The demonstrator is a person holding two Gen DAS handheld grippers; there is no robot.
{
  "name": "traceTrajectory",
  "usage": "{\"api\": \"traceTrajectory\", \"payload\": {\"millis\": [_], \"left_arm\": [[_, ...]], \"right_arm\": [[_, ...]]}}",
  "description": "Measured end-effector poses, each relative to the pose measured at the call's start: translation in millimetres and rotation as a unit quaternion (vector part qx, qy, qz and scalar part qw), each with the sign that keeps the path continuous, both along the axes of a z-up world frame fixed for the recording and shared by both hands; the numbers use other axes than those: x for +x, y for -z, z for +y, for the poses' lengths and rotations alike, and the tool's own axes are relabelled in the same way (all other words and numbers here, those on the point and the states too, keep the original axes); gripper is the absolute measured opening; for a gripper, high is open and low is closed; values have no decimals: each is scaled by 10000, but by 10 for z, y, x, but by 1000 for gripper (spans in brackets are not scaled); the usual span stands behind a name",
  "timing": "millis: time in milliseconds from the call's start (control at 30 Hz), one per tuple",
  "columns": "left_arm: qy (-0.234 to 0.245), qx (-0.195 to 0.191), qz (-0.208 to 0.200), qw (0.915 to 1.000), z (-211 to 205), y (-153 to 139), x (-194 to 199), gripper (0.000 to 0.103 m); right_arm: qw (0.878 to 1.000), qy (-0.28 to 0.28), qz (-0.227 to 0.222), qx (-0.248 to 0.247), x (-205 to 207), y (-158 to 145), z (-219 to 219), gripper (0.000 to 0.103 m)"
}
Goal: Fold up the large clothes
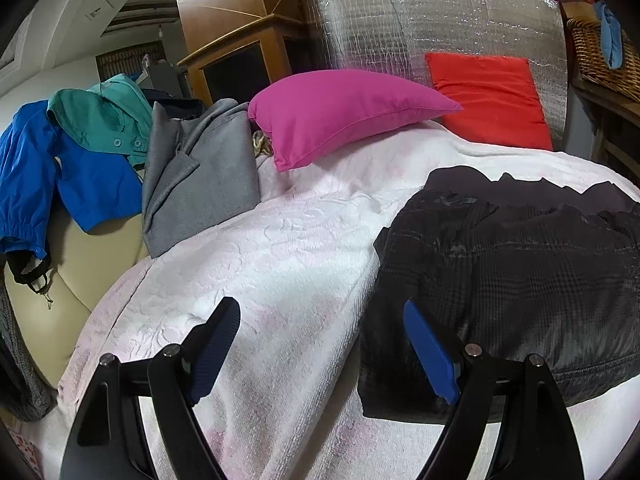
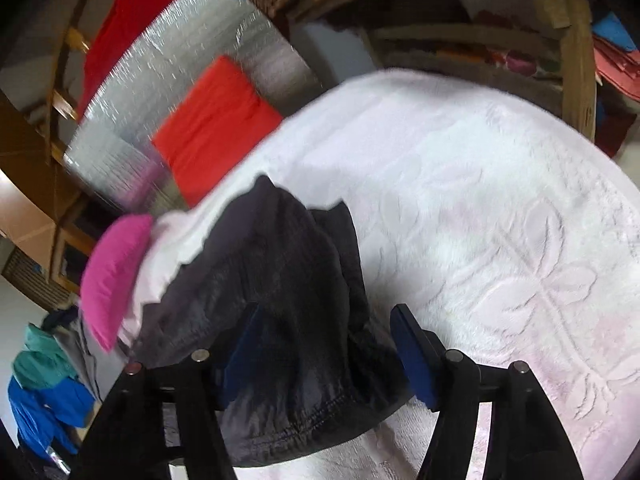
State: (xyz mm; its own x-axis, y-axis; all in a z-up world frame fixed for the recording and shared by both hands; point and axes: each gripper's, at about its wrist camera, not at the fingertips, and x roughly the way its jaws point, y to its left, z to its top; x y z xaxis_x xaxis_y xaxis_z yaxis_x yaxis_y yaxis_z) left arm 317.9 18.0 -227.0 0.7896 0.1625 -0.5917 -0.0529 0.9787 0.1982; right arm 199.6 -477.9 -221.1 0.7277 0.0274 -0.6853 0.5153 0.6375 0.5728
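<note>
So, hovering with the left gripper (image 1: pixel 320 344) spread wide and gripping nothing, just over the white textured blanket (image 1: pixel 260 264). Sitting right beside its right-hand finger: the dark garment (image 1: pixel 516 280), bunched in a folded heap on the blanket, edge just about meeting that blue pad (image 1: pixel 430 356) but not between the two.

Over on the other side, hanging with the right gripper (image 2: pixel 324 348) parted too, straddling the near end of that same dark garment (image 2: pixel 288 300). Cloth lying in the gap with its stitched hem draping down toward the camera, left finger partly buried behind the fabric, right pad (image 2: pixel 412 356) standing clear of it. Not looking pinched, though a bit blurry to be sure.

Further out: pink pillow (image 1: pixel 340 120) and red pillow (image 1: pixel 492 100) resting at the head end against a silver foil panel (image 1: pixel 420 24), plus grey (image 1: pixel 200 176), teal (image 1: pixel 104 116) and blue (image 1: pixel 52 168) clothes piling up on the far left.
</note>
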Motion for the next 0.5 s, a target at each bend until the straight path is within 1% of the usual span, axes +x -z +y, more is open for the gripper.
{"api": "traceTrajectory", "payload": {"millis": [133,500], "left_arm": [[-12,-4,-14,10000,6,-5,-5,84],[-58,-36,-77,9999,51,-35,-18,84]], "right_arm": [[9996,2,-255,81,-88,-78,-2,69],[9981,-442,-411,-82,65,-141,220,69]]}}
